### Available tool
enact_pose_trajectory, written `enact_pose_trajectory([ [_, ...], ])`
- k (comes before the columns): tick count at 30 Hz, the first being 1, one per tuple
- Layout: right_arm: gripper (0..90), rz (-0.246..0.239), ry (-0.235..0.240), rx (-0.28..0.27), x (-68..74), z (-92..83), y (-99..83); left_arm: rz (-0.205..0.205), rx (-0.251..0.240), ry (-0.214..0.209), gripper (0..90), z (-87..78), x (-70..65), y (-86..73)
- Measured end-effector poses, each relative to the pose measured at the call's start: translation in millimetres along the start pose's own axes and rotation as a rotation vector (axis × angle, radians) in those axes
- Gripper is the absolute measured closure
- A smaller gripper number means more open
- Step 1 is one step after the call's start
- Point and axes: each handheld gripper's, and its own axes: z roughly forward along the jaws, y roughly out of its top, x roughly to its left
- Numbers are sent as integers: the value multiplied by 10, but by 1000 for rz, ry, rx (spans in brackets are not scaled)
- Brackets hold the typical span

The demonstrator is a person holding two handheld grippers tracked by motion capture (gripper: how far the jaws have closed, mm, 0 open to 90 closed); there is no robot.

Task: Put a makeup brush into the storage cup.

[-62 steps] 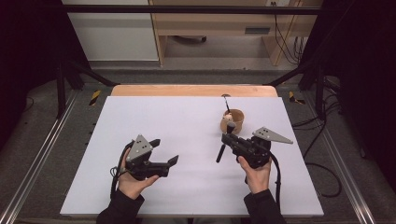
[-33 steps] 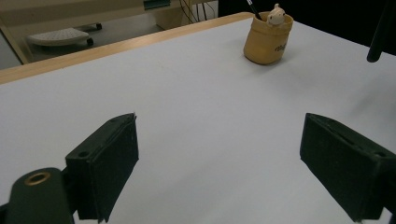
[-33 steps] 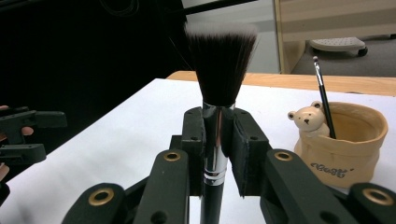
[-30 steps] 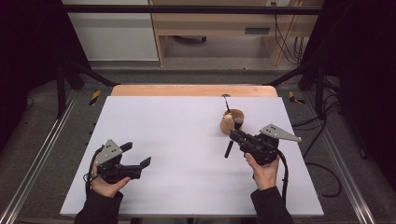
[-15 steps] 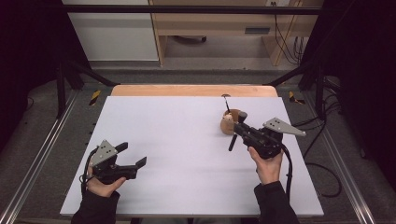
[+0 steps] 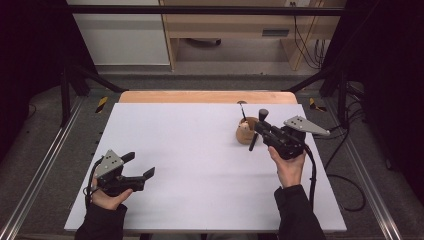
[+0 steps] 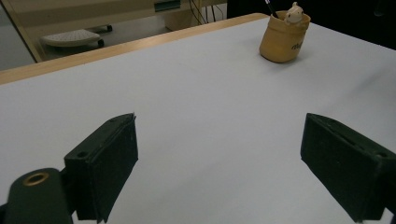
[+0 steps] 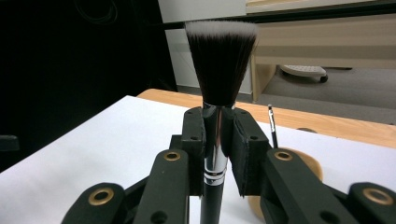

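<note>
My right gripper [image 6: 260, 132] is shut on a black makeup brush [image 6: 254, 141] and holds it in the air beside a tan wooden cup [image 6: 244, 134] at the right of the white table [image 6: 190, 160]. In the right gripper view the pads [image 8: 195, 140] clamp the silver ferrule, and the dark bristle head [image 8: 220, 60] points up. A thin brush [image 6: 242, 108] stands in the cup, and a small pale figure [image 7: 294, 11] sits on its rim. My left gripper [image 6: 139, 165] hovers open near the front left with nothing between its fingers [image 7: 105, 170].
A wooden strip [image 6: 200, 96] runs along the table's far edge. Metal rails flank the table on both sides. Beyond it stand a light wooden desk and cables on the floor. A cable trails from the right gripper off the table's right edge.
My left gripper has drawn back to the left, toward the front corner. My right gripper has risen and shifted right with the brush, now beside the cup.
</note>
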Motion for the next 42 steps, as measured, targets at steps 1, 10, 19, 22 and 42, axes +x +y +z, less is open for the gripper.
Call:
enact_pose_trajectory([
  [1,773,0,-6,1,-6,10,12,-2,0,1,105,0,7,-5],
  [10,773,-15,-48,0,-94,135,70,-12,-1,10,105,-7,47,-28],
  [19,773,-28,-104,-1,-212,247,159,-13,-6,9,105,-15,50,-28],
  [22,773,-28,-124,0,-251,290,186,-12,-6,9,105,-13,48,-29],
  [42,773,-36,-215,1,-464,569,178,-6,-13,5,104,-25,33,-17],
])
